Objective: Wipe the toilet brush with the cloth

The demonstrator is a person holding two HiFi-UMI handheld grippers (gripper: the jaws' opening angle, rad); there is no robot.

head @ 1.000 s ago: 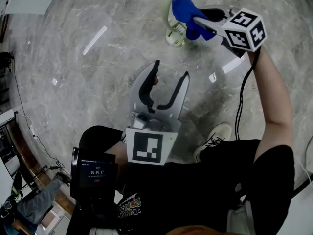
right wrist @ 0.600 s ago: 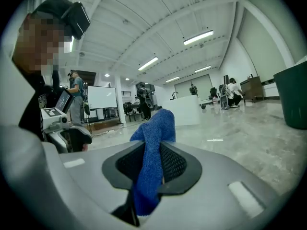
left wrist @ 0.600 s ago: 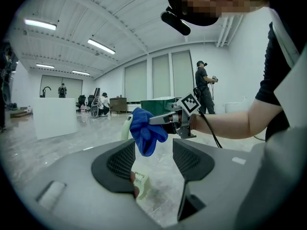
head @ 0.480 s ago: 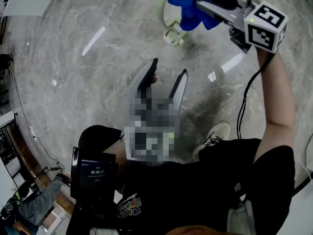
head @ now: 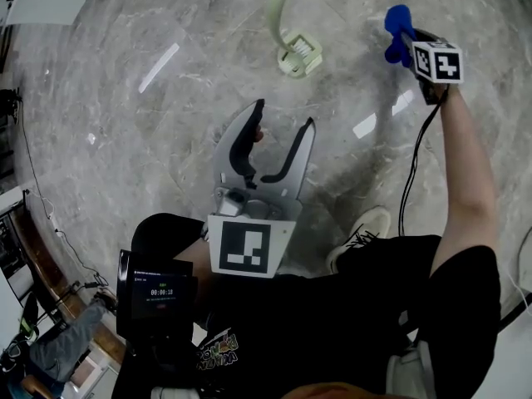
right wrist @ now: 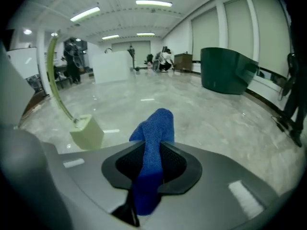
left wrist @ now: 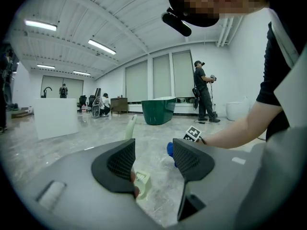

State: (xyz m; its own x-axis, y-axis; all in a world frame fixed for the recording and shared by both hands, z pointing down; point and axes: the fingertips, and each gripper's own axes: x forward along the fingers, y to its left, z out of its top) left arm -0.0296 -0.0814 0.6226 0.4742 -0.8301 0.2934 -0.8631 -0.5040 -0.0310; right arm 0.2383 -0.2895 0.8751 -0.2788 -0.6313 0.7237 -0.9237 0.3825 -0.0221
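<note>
Blue cloth point(head: 396, 22) (in right tool point(right wrist: 152, 163)) left toilet brush point(head: 298, 55).

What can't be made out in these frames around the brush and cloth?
- Head view: jaws of the right gripper, hidden behind its marker cube and the cloth.
- Right gripper view: the cloth's lower end, sunk between the jaws; the toilet brush bristles, facing away.
- Left gripper view: brush head partly behind a pad of the left gripper; reddish spot beside it, too unclear to name.
</note>
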